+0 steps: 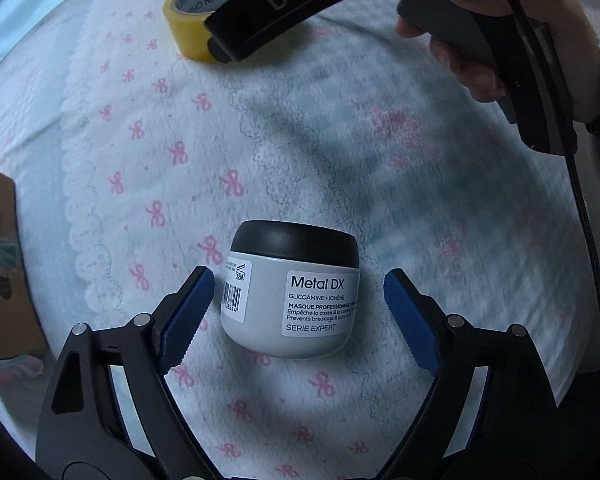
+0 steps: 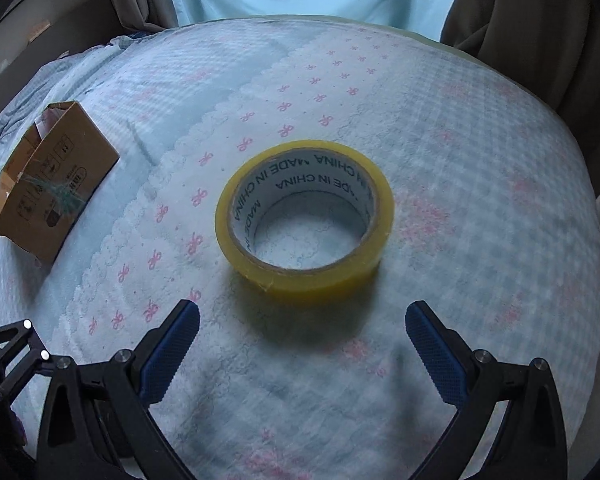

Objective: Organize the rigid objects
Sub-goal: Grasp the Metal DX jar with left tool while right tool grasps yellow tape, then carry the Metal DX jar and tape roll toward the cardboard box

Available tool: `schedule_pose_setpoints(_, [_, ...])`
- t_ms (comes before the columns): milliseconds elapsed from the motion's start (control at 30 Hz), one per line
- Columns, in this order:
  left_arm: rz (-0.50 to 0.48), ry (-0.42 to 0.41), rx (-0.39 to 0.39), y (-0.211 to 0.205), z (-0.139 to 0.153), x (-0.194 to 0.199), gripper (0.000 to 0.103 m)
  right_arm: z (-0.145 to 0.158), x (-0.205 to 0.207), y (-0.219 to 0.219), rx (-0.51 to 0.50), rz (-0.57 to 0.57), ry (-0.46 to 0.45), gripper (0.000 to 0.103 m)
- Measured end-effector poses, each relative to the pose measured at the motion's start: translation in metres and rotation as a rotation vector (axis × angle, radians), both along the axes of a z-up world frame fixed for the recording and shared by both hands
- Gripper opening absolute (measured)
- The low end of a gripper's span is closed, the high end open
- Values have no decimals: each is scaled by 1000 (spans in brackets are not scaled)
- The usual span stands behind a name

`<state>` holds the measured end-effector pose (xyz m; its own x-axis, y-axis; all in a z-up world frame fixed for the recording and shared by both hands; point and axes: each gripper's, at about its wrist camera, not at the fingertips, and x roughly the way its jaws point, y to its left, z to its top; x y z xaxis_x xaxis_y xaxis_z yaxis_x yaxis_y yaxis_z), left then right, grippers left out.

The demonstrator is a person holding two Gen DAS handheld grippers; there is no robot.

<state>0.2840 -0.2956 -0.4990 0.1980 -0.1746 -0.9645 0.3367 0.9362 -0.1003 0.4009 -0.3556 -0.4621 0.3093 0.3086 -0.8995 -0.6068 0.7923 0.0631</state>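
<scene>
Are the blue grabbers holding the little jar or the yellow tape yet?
No, nothing is held. The left gripper is open with the jar between its pads, not touching. The right gripper is open, short of the tape roll.

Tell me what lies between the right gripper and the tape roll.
Nothing: in the right wrist view, only bare bow-print bedspread separates the open right gripper from the yellow tape roll.

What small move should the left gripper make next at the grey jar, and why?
Probably close the left gripper on the Metal DX jar. The jar lies between the open blue pads; neither pad seems to press it yet, so closing looks like the remaining step.
</scene>
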Motion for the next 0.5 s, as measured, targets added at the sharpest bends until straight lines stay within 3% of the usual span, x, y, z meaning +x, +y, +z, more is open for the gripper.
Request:
schedule_pose_setpoints(133, [-11, 4, 13, 0, -6, 3, 81, -10, 11, 15, -1, 33, -27, 103])
schedule_pose_setpoints(333, [-18, -1, 6, 0, -5, 10, 53, -20, 33, 26, -19, 22, -56, 97])
schedule_pose_setpoints(500, [-7, 2, -14, 8, -2, 17, 53, -20, 31, 27, -25, 21, -70, 96])
